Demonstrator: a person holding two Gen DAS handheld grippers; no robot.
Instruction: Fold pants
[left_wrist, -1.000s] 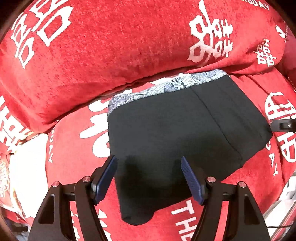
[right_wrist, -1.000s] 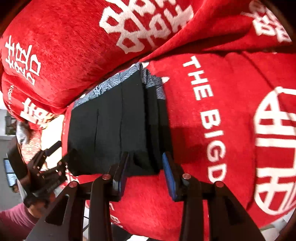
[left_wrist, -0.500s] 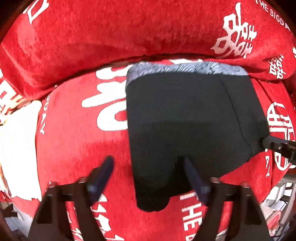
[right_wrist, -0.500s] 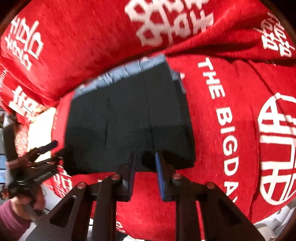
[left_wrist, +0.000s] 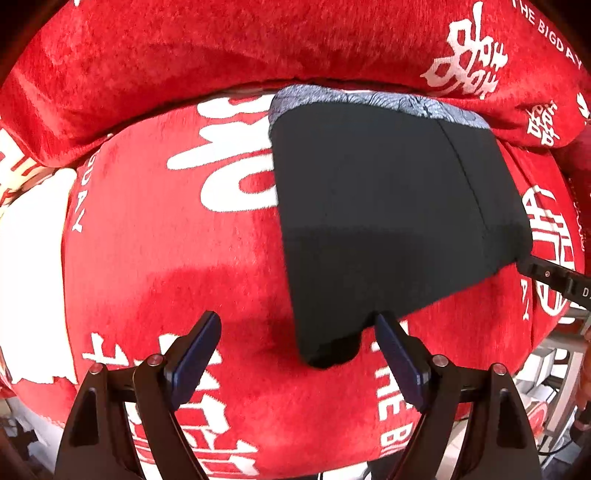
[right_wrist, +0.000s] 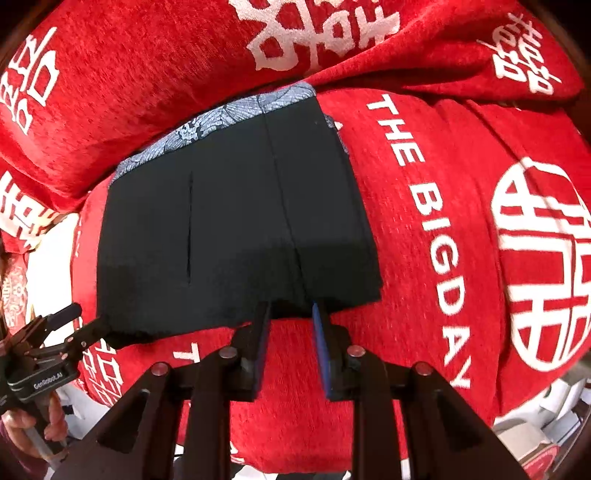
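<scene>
Black pants (left_wrist: 388, 221) with a grey patterned waistband lie folded flat on a red seat cushion; they also show in the right wrist view (right_wrist: 236, 229). My left gripper (left_wrist: 297, 325) is open, its jaws wide apart around the pants' near left corner, just above the cloth. My right gripper (right_wrist: 290, 308) has its jaws narrowly apart at the pants' near hem, with nothing clamped between the pads. The left gripper shows at the lower left of the right wrist view (right_wrist: 79, 321), at the pants' left corner. The right gripper's tip shows at the right of the left wrist view (left_wrist: 532, 267).
A red back cushion (left_wrist: 258, 48) with white characters rises behind the pants. The red seat cushion (right_wrist: 461, 221) with white lettering extends right. A white surface (left_wrist: 29, 258) lies left of the cushion. The cushion's front edge drops off below the grippers.
The left gripper has shifted left, so the pants now sit to its right. The right gripper's jaws have narrowed and moved up to the pants' near hem.
</scene>
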